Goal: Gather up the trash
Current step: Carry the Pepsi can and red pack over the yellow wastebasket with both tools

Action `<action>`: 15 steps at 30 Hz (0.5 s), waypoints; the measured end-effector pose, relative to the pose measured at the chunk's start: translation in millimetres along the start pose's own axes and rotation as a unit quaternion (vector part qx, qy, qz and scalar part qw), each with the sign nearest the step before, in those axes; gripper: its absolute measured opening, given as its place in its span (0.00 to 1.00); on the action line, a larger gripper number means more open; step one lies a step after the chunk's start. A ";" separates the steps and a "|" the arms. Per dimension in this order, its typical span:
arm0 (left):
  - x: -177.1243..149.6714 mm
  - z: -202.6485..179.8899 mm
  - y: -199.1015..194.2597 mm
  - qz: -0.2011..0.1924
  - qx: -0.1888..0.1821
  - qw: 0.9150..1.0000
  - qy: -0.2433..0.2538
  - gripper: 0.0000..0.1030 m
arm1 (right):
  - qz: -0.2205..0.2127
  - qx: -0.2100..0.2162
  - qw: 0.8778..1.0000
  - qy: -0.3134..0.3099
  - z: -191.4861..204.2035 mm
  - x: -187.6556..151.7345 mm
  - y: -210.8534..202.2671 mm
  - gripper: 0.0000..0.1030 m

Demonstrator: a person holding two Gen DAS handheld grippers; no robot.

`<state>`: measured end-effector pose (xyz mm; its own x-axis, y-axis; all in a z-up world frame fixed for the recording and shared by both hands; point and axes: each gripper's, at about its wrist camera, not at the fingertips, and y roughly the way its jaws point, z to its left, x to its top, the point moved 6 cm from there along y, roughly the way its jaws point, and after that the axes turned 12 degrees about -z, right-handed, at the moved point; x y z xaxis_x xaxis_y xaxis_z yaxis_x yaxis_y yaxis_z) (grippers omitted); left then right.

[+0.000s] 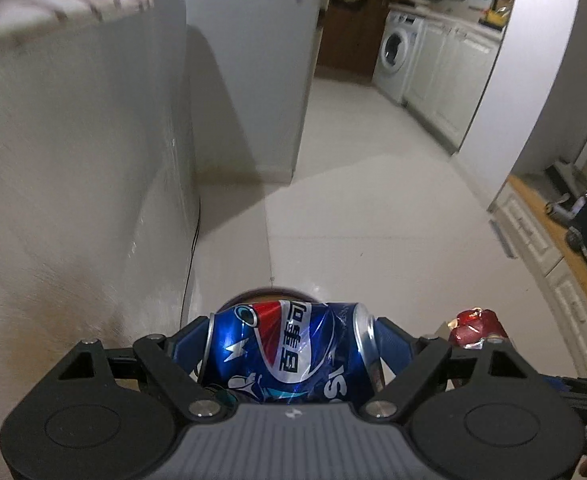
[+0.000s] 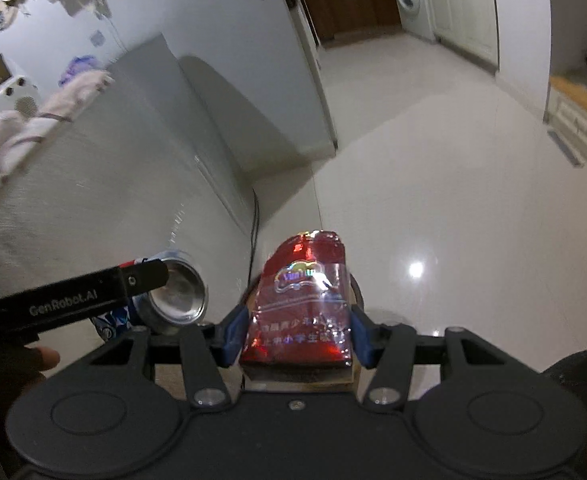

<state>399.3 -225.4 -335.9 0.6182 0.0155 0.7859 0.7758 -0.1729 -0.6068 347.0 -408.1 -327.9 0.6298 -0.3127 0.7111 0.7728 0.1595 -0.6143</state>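
Note:
A dented blue cola can [image 1: 289, 354] lies sideways between the blue pads of my left gripper [image 1: 293, 340], which is shut on its two ends. The can's silver base [image 2: 177, 296] also shows at the left of the right wrist view, beside the left gripper's black arm [image 2: 73, 296]. My right gripper [image 2: 297, 328] is shut on a crumpled red box in shiny wrapper [image 2: 305, 300], and the top of that red box [image 1: 475, 326] peeks in at the lower right of the left wrist view. Both grippers hang above the pale tiled floor [image 2: 433, 200].
A tall grey cabinet side [image 1: 81, 160] with cloth on top [image 1: 65, 4] stands close on the left, a black cable [image 1: 191, 256] running down its edge. A white fridge corner [image 2: 313, 92], a washing machine [image 1: 395, 54], white cupboards [image 1: 453, 76] and low drawers [image 1: 553, 264] bound the floor.

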 end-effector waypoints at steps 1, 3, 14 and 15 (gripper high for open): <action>-5.4 1.8 15.0 0.008 0.000 1.000 0.002 0.85 | 0.008 0.001 1.000 0.003 -3.8 -2.6 12.3 0.53; -13.8 5.8 39.7 0.019 0.002 1.000 0.006 0.85 | 0.025 0.005 1.000 0.010 -11.4 -9.5 39.0 0.53; -78.8 37.5 161.4 0.093 0.020 0.995 0.029 0.85 | 0.091 0.016 0.994 0.052 -24.8 -41.3 176.1 0.53; -83.7 39.7 169.1 0.096 0.022 0.994 0.036 0.85 | 0.096 0.018 0.994 0.051 -24.4 -45.7 185.5 0.53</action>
<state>483.8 -216.9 -509.0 0.7463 -0.0850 0.6602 0.6497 -0.1232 -0.7502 459.6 -387.1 -482.6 0.7565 -0.3667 0.5415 0.6421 0.2591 -0.7215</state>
